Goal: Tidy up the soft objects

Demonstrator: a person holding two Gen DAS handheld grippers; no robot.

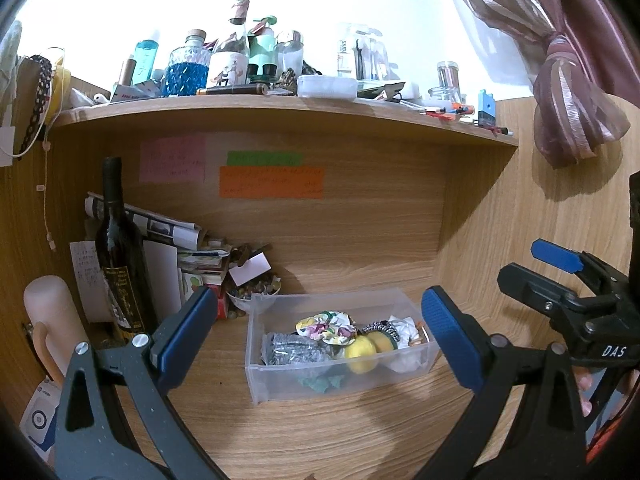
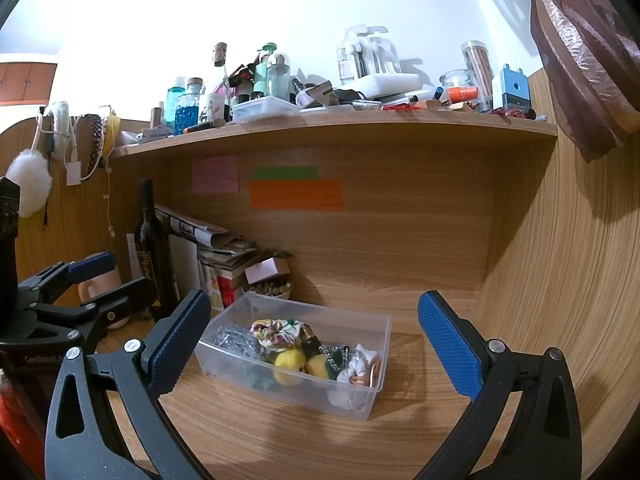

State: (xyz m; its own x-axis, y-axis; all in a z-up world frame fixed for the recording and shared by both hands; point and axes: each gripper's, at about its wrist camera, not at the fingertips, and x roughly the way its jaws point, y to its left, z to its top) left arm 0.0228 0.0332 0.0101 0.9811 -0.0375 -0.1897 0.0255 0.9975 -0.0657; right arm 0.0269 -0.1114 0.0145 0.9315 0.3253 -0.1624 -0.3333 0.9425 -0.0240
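A clear plastic bin (image 1: 256, 384) stands on the wooden desk and also shows in the right wrist view (image 2: 372, 400). It holds soft items: a floral scrunchie (image 1: 326, 324) (image 2: 276, 330), a yellow plush ball (image 1: 360, 354) (image 2: 289, 364), a silver glittery piece (image 1: 288, 350) (image 2: 232, 340), a white plush (image 1: 404, 328) (image 2: 354, 368) and a teal bit (image 1: 320, 384). My left gripper (image 1: 320, 340) is open and empty, held in front of the bin. My right gripper (image 2: 316, 344) is open and empty, also in front of the bin.
A dark wine bottle (image 1: 120, 248) (image 2: 154, 248), stacked papers and books (image 1: 192, 256) and a small bowl (image 1: 256, 292) crowd the back left corner. A cluttered shelf (image 1: 280, 108) overhangs the desk. A curtain (image 1: 576, 112) hangs at the right.
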